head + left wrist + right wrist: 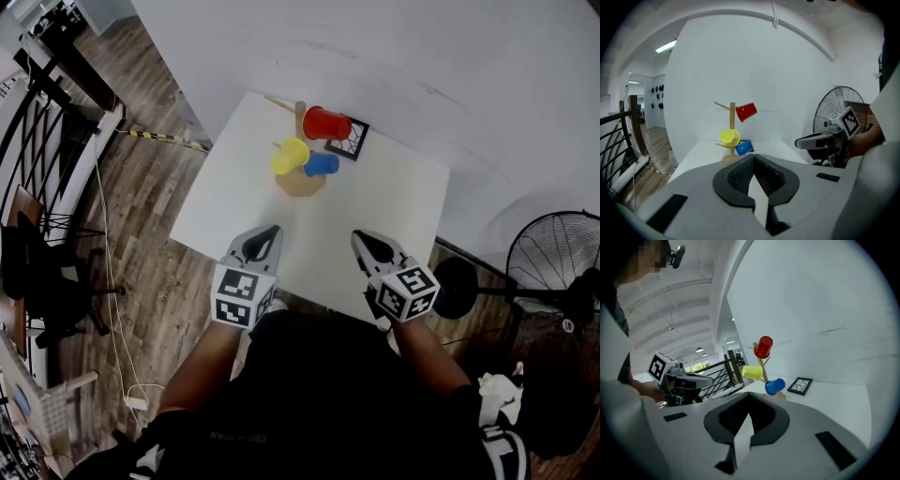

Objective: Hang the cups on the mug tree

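A wooden mug tree [300, 178] [732, 131] [761, 364] stands at the far side of the white table [375, 216]. On its pegs hang a red cup [325, 124] [746, 111] [763, 347], a yellow cup [290, 157] [729, 137] [752, 372] and a blue cup [321, 165] [744, 147] [775, 386]. My left gripper [265, 235] [753, 160] hovers over the near table edge, shut and empty. My right gripper [368, 242] [749, 397] is beside it, also shut with nothing between its jaws. Both point toward the tree from well short of it.
A black-framed coaster [347, 139] [800, 386] lies right of the tree. A standing fan [553, 258] [836, 110] is on the floor at right. A black railing [37, 159] and cables run along the wooden floor at left.
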{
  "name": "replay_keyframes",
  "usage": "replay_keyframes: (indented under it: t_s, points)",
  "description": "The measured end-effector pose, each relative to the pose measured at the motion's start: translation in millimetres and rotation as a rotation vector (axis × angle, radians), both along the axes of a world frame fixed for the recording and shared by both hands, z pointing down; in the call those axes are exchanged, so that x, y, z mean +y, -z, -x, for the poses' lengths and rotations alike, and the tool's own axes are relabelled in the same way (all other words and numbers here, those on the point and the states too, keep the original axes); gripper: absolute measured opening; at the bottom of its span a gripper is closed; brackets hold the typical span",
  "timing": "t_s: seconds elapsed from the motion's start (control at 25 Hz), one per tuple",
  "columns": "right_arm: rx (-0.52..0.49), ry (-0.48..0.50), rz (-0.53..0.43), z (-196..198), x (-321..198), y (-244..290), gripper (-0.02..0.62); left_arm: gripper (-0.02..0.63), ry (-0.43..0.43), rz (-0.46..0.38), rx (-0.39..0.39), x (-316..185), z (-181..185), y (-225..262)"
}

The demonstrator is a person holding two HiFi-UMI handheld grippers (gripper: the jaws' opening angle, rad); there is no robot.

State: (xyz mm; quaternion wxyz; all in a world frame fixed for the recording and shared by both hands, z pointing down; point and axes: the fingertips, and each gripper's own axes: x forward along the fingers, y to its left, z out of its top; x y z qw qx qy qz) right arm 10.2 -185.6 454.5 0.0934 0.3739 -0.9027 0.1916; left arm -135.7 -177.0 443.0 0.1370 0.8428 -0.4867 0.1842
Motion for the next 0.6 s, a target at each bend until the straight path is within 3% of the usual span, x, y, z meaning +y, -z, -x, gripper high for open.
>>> replay_keyframes:
  t_s: [0.6]
  points:
    - [-0.005,0.0,-0.001,0.6,-0.6,0.0,0.008,0.017,0.003,0.0,0.002,-1.1,0.4,-1.0]
